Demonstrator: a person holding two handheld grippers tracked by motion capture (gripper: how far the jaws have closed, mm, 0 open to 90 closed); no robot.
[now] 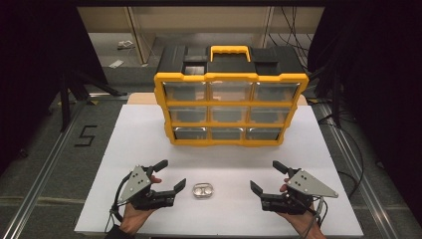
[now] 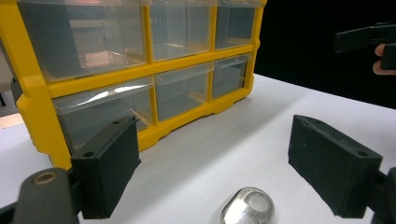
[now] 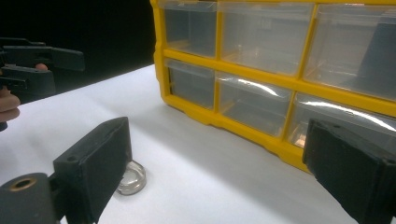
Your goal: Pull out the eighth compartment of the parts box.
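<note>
A yellow-and-black organizer [image 1: 230, 103] with clear drawers stands at the back middle of the white table [image 1: 129, 144]. A small clear oval case [image 1: 202, 190] lies near the front edge, between my two grippers. My left gripper [image 1: 170, 175] rests to its left, jaws wide open and empty. To the right of the case, my right gripper [image 1: 267, 178] is open too, holding nothing. In the left gripper view the case [image 2: 247, 207] lies low between the jaws of the left gripper [image 2: 219, 168], the organizer [image 2: 140, 70] behind. In the right gripper view the case [image 3: 134, 179] peeks from behind the left jaw of the right gripper [image 3: 219, 172].
The organizer [image 3: 280, 70] has three rows of shut drawers that look empty. White table surface stretches between it and the grippers. Metal rails [image 1: 45, 169] and dark curtains flank the table. The other gripper [image 3: 37, 60] appears far left in the right gripper view.
</note>
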